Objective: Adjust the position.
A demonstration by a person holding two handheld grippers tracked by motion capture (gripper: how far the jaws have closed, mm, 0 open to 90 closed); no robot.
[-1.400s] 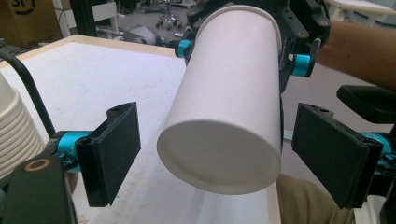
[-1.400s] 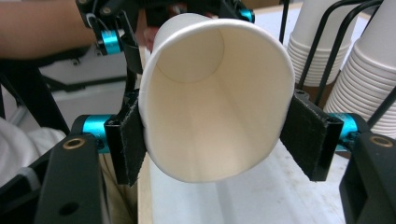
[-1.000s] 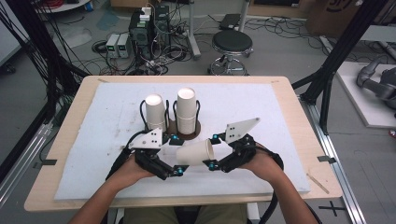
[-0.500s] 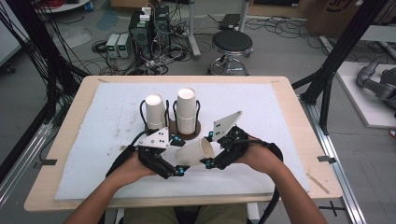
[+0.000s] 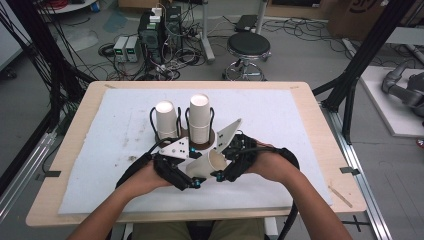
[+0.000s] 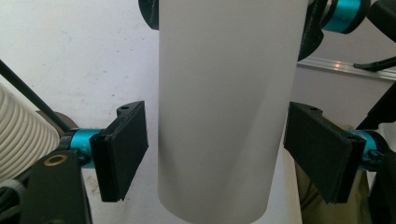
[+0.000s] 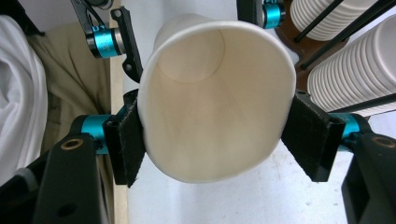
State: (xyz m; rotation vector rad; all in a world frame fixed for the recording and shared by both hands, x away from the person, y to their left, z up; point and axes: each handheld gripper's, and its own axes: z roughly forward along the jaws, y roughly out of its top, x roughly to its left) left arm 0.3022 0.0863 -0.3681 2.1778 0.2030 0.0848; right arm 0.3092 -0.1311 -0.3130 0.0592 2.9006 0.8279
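Two stacks of paper cups [image 5: 166, 119] [image 5: 199, 117] are seen in one wire holder [image 5: 186, 134] on a padded table [image 5: 300, 120]; a single loose cup [image 5: 207, 165] is held between two handheld grippers [image 5: 192, 180] [image 5: 220, 167], with one stool [image 5: 248, 47] behind

Paper cup [image 6: 224, 107] cut off by top edge in left claw view — rim hidden. Cup stacks [image 7: 355, 56] cropped at top and right in right claw view. Left claw [image 5: 192, 176] pads — contact with cup undeterminable from above.
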